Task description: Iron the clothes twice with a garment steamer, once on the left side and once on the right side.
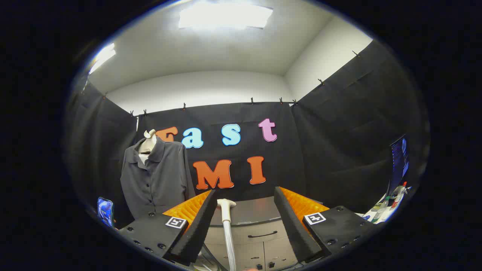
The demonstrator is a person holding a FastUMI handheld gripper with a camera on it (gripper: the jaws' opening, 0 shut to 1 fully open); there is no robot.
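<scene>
While my hand-held gripper (244,220) sits with its fingers spread wide, the steamer (226,214) stands untouched between them, nearer the left finger. I judge ironing hasn't begun: next I must clamp the steamer and carry it to the grey shirt (156,177) hanging beyond, off left.

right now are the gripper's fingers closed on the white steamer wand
No, the gripper stands open, and the white steamer wand rises in the gap near one finger, with neither finger pressing on it.
</scene>
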